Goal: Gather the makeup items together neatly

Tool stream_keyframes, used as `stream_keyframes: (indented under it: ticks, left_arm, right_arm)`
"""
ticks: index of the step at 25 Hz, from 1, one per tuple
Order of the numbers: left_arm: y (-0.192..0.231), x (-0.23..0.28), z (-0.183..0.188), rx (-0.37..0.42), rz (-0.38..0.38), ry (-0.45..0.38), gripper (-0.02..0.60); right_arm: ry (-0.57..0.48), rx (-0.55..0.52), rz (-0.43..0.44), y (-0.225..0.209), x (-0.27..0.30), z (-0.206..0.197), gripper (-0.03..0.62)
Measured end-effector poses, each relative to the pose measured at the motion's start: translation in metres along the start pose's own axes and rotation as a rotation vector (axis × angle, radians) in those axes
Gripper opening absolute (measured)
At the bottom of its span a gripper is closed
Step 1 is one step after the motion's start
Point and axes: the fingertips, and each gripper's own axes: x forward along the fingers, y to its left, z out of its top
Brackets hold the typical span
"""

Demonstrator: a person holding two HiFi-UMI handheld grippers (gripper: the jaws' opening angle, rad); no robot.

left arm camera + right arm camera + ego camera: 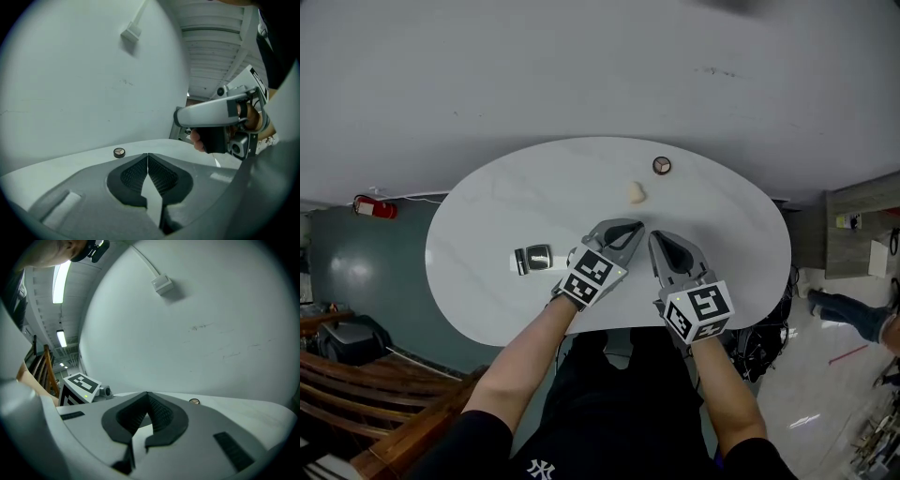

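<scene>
On the white oval table (487, 225) lie a small round compact (662, 166) at the far edge, a cream sponge (636, 192) just in front of it, and a black and silver case (532, 259) at the left. My left gripper (635, 226) is shut with nothing between its pads, and its tips are just short of the sponge. Beside it my right gripper (655, 235) is shut and empty too. In the left gripper view the left gripper (148, 155) points toward the compact (119, 152). In the right gripper view the compact (194, 401) lies beyond the right gripper (147, 393).
A grey wall rises just behind the table. A red fire extinguisher (375, 207) lies on the floor at the left, and wooden furniture (356, 394) stands at the lower left. Someone's leg (848, 314) shows at the right edge.
</scene>
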Motion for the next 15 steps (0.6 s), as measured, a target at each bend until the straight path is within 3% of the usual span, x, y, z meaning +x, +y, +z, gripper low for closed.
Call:
stream_keyframes:
  ticks: [7, 15]
  left_arm:
    - [0.020, 0.067, 0.011, 0.007, 0.046, 0.028, 0.009]
    - [0.053, 0.118, 0.015, 0.040, 0.094, 0.073, 0.011]
  right_arm:
    - [0.003, 0.043, 0.007, -0.060, 0.011, 0.003, 0.012]
    - [0.014, 0.089, 0.026, -0.099, 0.022, -0.001, 0.012]
